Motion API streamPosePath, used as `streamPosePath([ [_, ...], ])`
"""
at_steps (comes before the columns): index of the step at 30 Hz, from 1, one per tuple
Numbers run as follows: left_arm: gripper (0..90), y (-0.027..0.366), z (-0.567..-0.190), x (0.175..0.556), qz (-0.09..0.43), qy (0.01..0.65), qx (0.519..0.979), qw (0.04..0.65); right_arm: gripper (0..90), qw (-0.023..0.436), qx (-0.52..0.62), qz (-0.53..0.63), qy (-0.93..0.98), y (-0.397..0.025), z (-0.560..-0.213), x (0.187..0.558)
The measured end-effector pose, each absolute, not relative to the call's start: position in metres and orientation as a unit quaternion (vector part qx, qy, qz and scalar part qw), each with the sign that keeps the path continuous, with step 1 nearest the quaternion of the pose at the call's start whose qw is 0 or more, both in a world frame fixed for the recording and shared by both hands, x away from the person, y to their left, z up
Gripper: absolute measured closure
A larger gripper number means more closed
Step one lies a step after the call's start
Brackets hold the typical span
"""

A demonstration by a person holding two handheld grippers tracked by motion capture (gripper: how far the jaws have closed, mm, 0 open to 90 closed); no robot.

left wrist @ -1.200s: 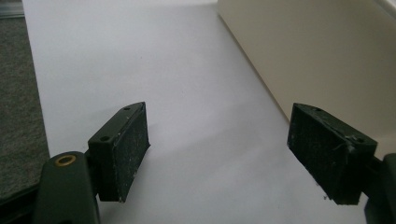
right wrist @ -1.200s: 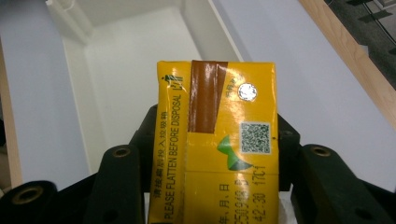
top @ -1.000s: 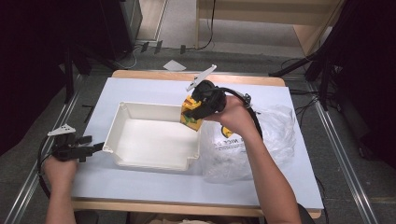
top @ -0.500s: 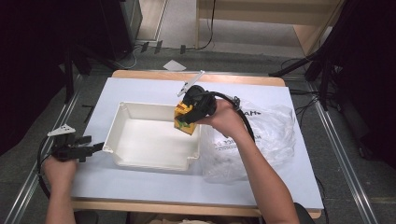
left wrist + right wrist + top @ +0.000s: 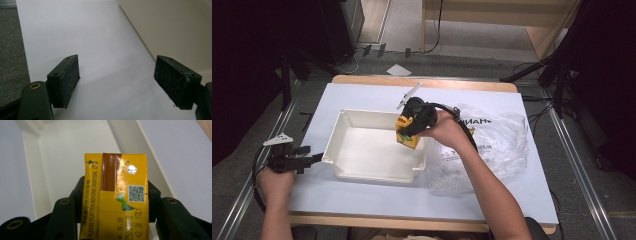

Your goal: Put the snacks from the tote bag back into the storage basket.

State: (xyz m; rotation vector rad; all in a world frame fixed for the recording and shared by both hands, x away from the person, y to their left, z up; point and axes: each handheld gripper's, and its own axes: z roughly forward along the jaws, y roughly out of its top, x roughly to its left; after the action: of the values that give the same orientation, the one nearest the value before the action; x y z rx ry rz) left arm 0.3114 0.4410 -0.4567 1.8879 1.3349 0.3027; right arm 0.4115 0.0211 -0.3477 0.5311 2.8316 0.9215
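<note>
While clamped in the right gripper [image 5: 404,131], yellow drink carton [image 5: 115,195] hangs over white tray [image 5: 362,172], right side, not yet set down. Left gripper [image 5: 125,82]: jaws spread, idle, left tabletop [image 5: 362,95] edge.

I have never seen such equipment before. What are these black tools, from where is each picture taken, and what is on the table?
No robot is here: a person holds a hand tool with two black jaws in each hand. The high view looks down on the table from above. The other two pictures come from small cameras riding on the tools, looking along their jaws.

On the table stand a white tray and, beside it, a crumpled clear plastic bag.

The right gripper is shut on a yellow drink carton and holds it over the tray's right side. The left gripper rests at the table's left edge, near the tray; its jaws stand wide open, with nothing between them.
</note>
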Motion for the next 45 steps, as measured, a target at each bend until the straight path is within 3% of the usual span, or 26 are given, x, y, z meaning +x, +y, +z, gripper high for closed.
streamPosePath([
  [23, 21.7, 0.441, -0.457, 0.311, 0.119, 0.525, 0.744, 0.396, 53.1, 0.056, 0.253, 0.274, 0.926, 0.024, -0.383, 0.435],
  [29, 21.7, 0.441, -0.457, 0.311, 0.119, 0.525, 0.744, 0.395, 53.1, 0.073, 0.272, 0.263, 0.923, 0.024, -0.386, 0.438],
  [45, 21.7, 0.441, -0.457, 0.311, 0.119, 0.525, 0.744, 0.395, 49.9, 0.062, 0.268, 0.269, 0.923, 0.022, -0.387, 0.441],
])
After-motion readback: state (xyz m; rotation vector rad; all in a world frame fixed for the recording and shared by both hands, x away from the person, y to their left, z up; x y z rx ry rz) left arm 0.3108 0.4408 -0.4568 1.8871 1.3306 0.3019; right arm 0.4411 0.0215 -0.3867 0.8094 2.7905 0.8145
